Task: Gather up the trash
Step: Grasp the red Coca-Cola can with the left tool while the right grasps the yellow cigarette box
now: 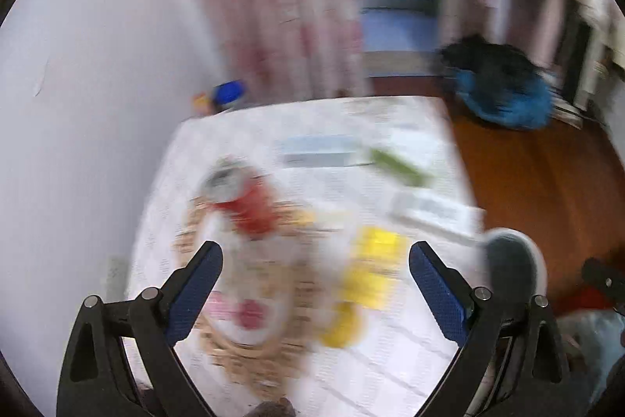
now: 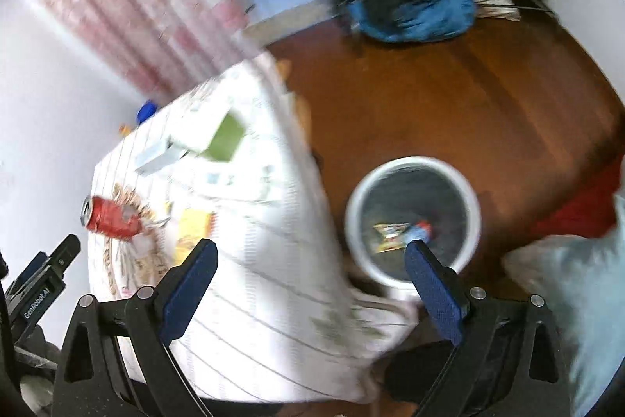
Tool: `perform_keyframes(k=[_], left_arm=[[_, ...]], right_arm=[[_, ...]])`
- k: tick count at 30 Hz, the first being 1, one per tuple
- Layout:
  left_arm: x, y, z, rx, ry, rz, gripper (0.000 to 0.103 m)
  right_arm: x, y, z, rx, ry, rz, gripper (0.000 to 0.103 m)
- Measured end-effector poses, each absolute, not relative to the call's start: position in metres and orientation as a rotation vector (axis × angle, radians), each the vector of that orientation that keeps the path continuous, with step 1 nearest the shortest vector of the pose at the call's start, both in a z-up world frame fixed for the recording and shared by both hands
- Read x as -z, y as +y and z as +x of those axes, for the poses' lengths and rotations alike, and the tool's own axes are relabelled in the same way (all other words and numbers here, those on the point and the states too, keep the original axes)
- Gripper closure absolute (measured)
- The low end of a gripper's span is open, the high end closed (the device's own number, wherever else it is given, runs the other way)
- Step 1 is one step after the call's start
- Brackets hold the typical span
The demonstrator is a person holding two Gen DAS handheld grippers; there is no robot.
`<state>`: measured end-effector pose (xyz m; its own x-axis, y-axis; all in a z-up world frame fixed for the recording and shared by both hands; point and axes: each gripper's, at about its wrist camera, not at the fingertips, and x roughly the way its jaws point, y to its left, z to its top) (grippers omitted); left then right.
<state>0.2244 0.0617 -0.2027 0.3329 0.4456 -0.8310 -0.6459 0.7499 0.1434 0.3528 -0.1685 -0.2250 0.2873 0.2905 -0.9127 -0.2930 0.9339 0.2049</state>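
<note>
Both views are motion-blurred. Left claw (image 1: 315, 284) is spread wide w/ nothing between its 2 blue-padded fingers (image 1: 195, 290), hovering over the counter (image 1: 390, 370), which has a white patterned cloth. Just ahead of it a red soda can (image 1: 244, 200) lies on its side on a round woven mat (image 1: 269, 366), its silver top pointing away toward the wall. To the right of the can sits a yellow wrapper (image 1: 373, 272), w/ a 2nd yellow piece (image 1: 341, 325) just below it. Farther back on the cloth: a pale blue box (image 1: 318, 151) and a green packet (image 1: 398, 167).

Right claw (image 2: 310, 262) is also spread and empty, held over the counter's edge beside the trash bin (image 2: 355, 233), a white-rimmed round bin on the wood floor (image 2: 468, 96). Inside the bin lies a crumpled snack wrapper (image 2: 390, 231) and a small red-and-blue item, too blurred to tell. In the right view the can (image 2: 111, 217) is still on the mat, well apart from the bin.
</note>
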Motion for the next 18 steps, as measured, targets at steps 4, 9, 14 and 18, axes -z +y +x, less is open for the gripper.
perform_keyframes(k=[4,9,14,18], left_arm=[[0.236,0.121,0.213,-0.807,1.054,-0.268,0.006],[0.275,0.163,0.230,-0.788,1.128,-0.281,0.006],[0.299,0.187,0.243,-0.754,1.159,-0.280,0.006],[0.307,0.194,0.247,-0.736,1.144,-0.260,0.039]], right_arm=[[0.274,-0.083,0.360,-0.404,1.311,-0.062,0.006],[0.318,-0.032,0.369,-0.389,1.384,-0.075,0.006],[0.347,0.004,0.368,-0.399,1.437,-0.120,0.006],[0.366,0.027,0.366,-0.406,1.468,-0.153,0.013]])
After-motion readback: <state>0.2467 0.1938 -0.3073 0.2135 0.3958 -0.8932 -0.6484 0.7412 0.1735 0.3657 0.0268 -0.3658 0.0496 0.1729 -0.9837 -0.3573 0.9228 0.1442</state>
